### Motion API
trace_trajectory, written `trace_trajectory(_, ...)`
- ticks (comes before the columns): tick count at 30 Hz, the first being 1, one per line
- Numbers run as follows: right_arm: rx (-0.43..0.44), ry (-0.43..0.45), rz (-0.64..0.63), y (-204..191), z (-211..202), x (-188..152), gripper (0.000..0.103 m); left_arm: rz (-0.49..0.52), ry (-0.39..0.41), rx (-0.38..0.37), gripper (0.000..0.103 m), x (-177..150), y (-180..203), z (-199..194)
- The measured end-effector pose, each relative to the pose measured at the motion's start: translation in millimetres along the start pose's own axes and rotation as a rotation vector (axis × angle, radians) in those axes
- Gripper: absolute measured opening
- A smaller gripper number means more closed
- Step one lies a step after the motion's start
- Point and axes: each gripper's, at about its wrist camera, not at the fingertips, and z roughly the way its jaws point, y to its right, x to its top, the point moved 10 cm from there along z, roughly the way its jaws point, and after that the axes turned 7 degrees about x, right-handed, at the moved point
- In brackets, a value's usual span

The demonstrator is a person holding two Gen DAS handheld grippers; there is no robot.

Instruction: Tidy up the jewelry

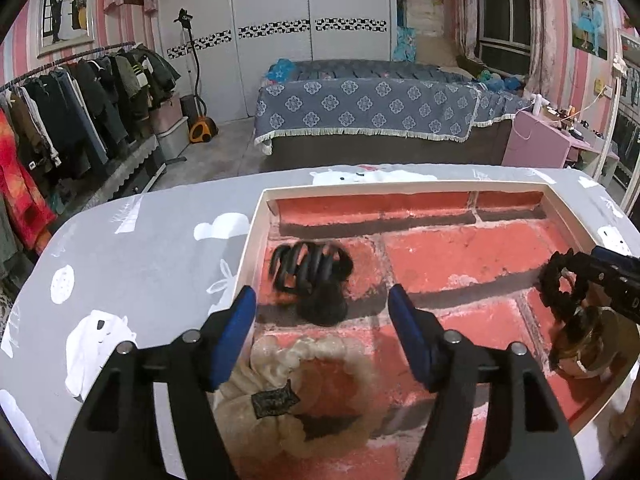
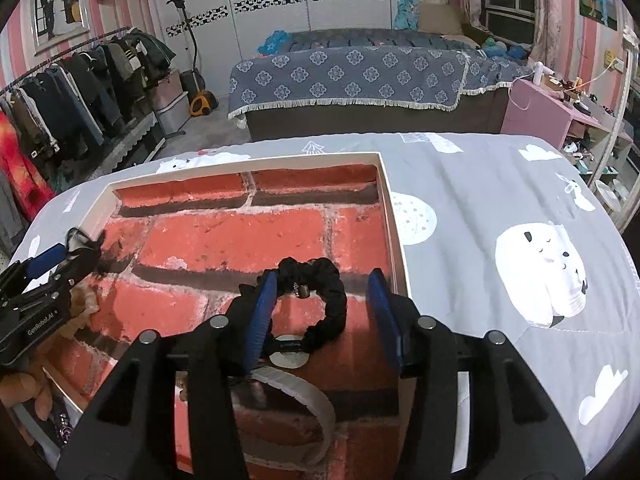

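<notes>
Both grippers stand released over the brick-lined tray (image 1: 256, 216): the black claw clip (image 1: 310, 270) lies just beyond the left gripper (image 1: 322, 312), its teeth toward the far-left corner, while the black scrunchie (image 2: 320, 292) rests between the right gripper (image 2: 324, 296) jaws, unpinched.

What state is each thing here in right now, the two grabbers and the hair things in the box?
Left gripper: open, holding nothing.
Right gripper: open, astride the black scrunchie.
Hair claw: lying in the box, free.
Cream scrunchie: lying in the box, under the left gripper.
Black scrunchie: lying in the box, ungripped.
Box: open, no lid.
</notes>
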Motion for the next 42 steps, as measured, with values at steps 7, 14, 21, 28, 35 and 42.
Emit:
trace_trajectory(7, 0.020, 0.042, 0.002, -3.1, -19.2, 12.1, 0.048, -0.010, 0.010, -0.025, 0.068, 5.7, 1.3, -9.6)
trace_trajectory(14, 0.045, 0.149, 0.006, -5.3, -72.5, 39.6, 0.051, -0.049, 0.088, -0.032, 0.068, 28.2, -9.9, -51.4)
trace_trajectory(21, 0.052, 0.223, -0.112, -26.1, -160.9, 26.7, 0.063, -0.051, 0.196, -0.030, 0.078, 29.3, -30.6, -130.8)
trace_trajectory(28, 0.052, 0.286, -0.175, -25.8, -247.2, -62.3, 0.083, -0.072, 0.276, 0.002, 0.084, -34.5, -81.4, -217.3)
trace_trajectory(35, 0.051, 0.348, -0.067, 2.7, -273.9, -167.7, 0.085, -0.113, 0.315, 0.083, 0.088, -132.4, -124.5, -259.2)
trace_trajectory(42, 0.036, 0.307, -0.029, 9.7, -265.6, -198.8, 0.088, -0.157, 0.255, 0.055, 0.088, -184.1, -124.0, -258.1)
